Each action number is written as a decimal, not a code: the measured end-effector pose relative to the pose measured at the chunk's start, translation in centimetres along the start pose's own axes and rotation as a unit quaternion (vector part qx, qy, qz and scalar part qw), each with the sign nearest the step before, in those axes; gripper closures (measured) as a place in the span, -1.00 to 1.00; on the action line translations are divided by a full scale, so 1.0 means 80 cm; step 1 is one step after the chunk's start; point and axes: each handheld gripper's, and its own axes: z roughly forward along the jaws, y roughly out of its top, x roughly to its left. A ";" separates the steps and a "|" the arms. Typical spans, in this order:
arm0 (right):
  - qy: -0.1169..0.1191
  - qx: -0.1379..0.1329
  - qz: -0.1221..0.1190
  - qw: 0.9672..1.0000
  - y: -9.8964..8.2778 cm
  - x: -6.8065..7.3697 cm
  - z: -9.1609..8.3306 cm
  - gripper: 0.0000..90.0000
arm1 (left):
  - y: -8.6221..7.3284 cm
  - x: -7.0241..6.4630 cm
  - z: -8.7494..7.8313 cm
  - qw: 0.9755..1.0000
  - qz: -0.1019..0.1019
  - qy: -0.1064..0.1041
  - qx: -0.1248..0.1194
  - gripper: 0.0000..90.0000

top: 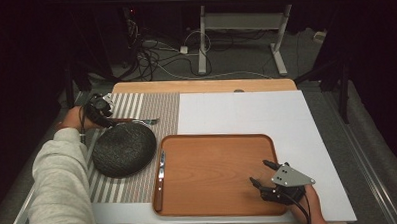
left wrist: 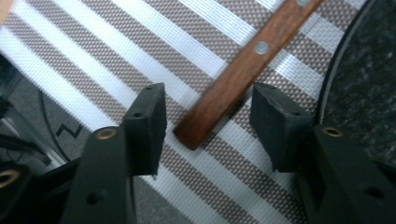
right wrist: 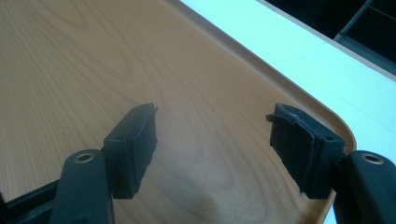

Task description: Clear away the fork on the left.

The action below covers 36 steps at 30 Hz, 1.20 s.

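Straddling the wooden handle of a fork [left wrist: 243, 74], the left hand-held gripper [left wrist: 208, 123] has its jaws apart, one pad on each side of the handle's butt end with a gap left on both sides, so nothing is clamped. The fork lies on the striped placemat [left wrist: 116, 51], and the dark round plate [left wrist: 369, 88] sits just beside the gripper's right pad. In the high view the left hand-held gripper [top: 105, 111] is at the far left of the worktop [top: 246, 110], the fork's tines [top: 151, 121] pointing away from it. The right hand-held gripper [right wrist: 212, 140] hovers low over the wooden tray [right wrist: 70, 56] near its rounded corner, jaws wide apart and empty. A knife [top: 161, 179] lies along the tray's opposite edge, well apart from that gripper.
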 end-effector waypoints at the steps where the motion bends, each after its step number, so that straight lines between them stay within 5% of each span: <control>1: 0.000 0.000 0.000 1.000 0.000 0.000 0.000 -0.29 | 0.000 0.000 0.000 1.000 0.006 -0.001 0.000 0.06; 10: 0.005 0.001 -0.003 1.000 -0.002 0.000 0.000 -0.29 | 0.012 -0.011 -0.003 0.998 0.052 -0.016 0.036 0.49; 17: 0.010 0.002 -0.005 1.000 -0.003 0.002 -0.001 -0.29 | 0.000 -0.007 -0.008 0.997 0.025 -0.012 0.067 0.59; 20: 0.012 0.002 -0.005 1.000 -0.003 0.002 0.000 -0.29 | -0.004 -0.004 -0.009 0.998 0.011 -0.018 0.061 0.59; 27: 0.014 0.005 -0.007 1.000 -0.004 0.003 0.001 -0.29 | 0.009 -0.006 0.003 1.000 -0.028 -0.006 -0.011 0.44; 33: 0.020 0.004 -0.015 1.000 -0.001 0.010 0.001 -0.29 | 0.020 -0.011 0.013 0.997 -0.060 0.005 -0.049 0.51; 36: 0.021 0.003 -0.022 1.000 0.000 0.011 0.001 -0.29 | 0.016 -0.011 0.013 0.995 -0.081 -0.009 -0.059 0.53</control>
